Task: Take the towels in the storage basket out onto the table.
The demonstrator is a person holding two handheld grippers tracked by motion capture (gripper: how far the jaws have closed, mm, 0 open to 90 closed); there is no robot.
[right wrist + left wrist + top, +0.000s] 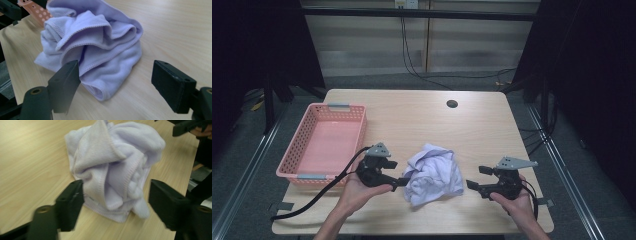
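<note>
A crumpled pale lilac cloth (433, 174) lies on the wooden table (462, 130), near its front edge. My left gripper (398, 173) is at the cloth's left side, held in a hand, with its jaws open. In the left gripper view the cloth (112, 167) bulges into the gap of that gripper (115, 191); the left jaw is at its hem and the right jaw stands off it. My right gripper (478, 177) is just right of the cloth, open. In the right gripper view the cloth (95, 47) lies ahead of that gripper (116, 68) and reaches its left jaw.
An empty pink plastic basket (297, 145) with grey handles stands at the table's left; a corner of the basket (35, 10) shows beyond the cloth. A round cable hole (452, 104) sits at the far middle. A black cable (312, 200) trails from the left gripper off the front edge.
</note>
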